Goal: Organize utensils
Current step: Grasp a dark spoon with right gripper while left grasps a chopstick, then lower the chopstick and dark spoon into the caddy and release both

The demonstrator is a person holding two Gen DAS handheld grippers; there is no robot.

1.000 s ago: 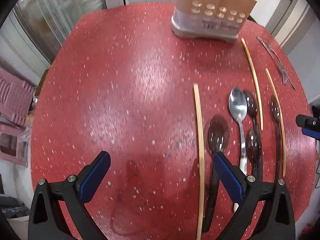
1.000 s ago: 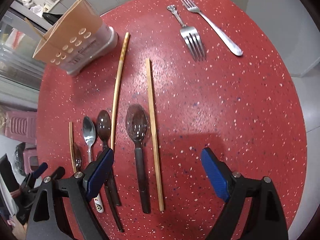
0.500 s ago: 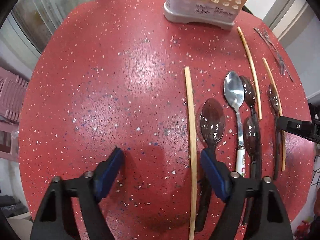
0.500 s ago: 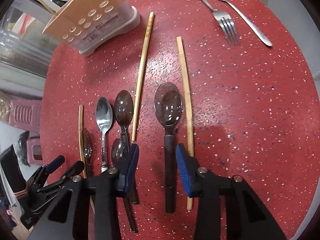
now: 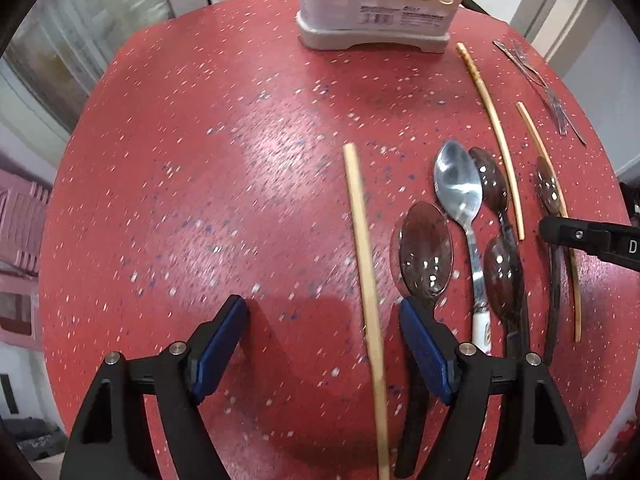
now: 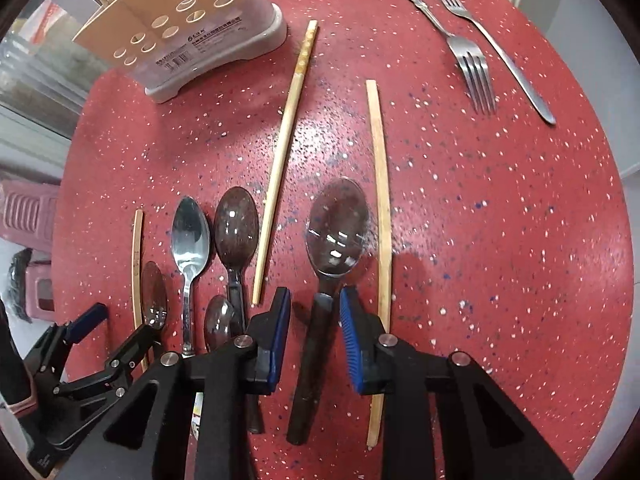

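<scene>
Closing our right gripper (image 6: 314, 340) around the dark handle of the big brown spoon (image 6: 338, 228), we see the pads flank it without pressing yet; its bowl lies just ahead of the jaws. We judge it light, stiff and glossy, so slippery; the handle near its neck seems the best hold. Our left gripper (image 5: 322, 352) stands wide, a bamboo chopstick (image 5: 362, 248) between its jaws, untouched.

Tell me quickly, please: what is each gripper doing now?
Left gripper: open, chopstick between its jaws, untouched.
Right gripper: jaws closing around the dark spoon handle, not yet pressing.
</scene>
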